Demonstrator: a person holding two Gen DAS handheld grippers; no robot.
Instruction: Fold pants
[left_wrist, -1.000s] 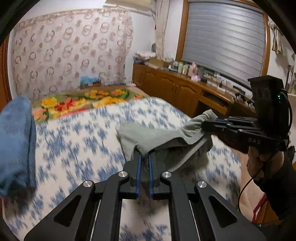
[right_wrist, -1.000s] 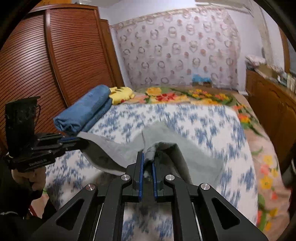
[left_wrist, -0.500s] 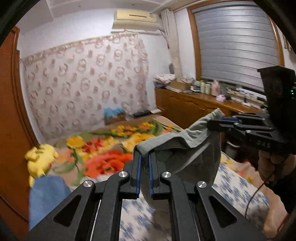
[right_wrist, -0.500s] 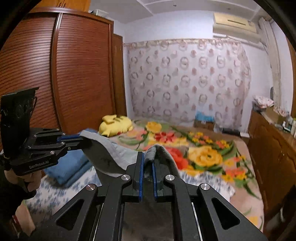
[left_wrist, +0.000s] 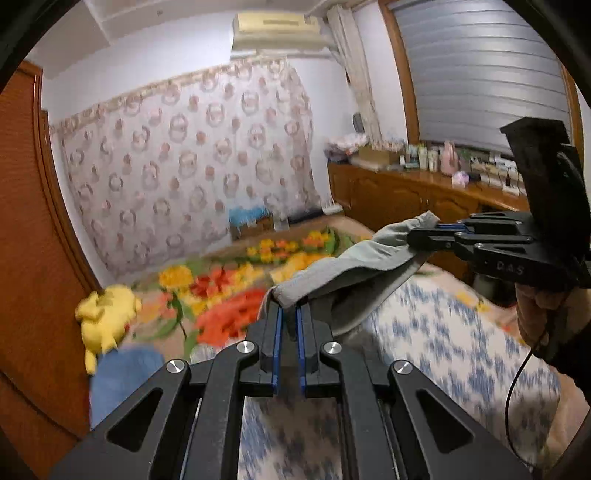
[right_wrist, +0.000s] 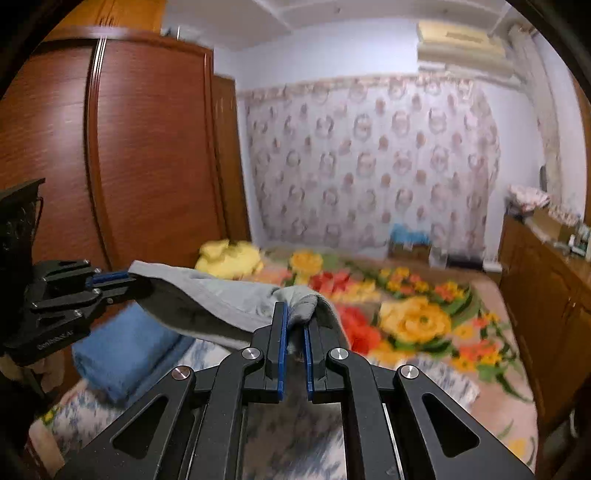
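The grey pants (left_wrist: 354, 266) hang in the air above the bed, stretched between my two grippers. In the left wrist view my left gripper (left_wrist: 289, 314) is shut on one corner of the cloth. My right gripper (left_wrist: 424, 233), held by a hand at the right, pinches the other corner. In the right wrist view the right gripper (right_wrist: 295, 317) is shut on a bunched fold of the pants (right_wrist: 221, 295), and the left gripper (right_wrist: 125, 277) clamps the far corner at the left. The lower part of the pants is hidden behind the gripper bodies.
Below lies a bed with a blue-and-white sheet (left_wrist: 461, 332) and a flowered blanket (left_wrist: 229, 295). A yellow plush toy (left_wrist: 107, 314) and a folded blue towel (right_wrist: 125, 347) lie at its left side. A brown wardrobe (right_wrist: 147, 147) stands left, a wooden sideboard (left_wrist: 406, 192) right.
Both grippers have risen with the pants, which have come up off the bed and now hang taut. Both views have tipped up towards the far wall.
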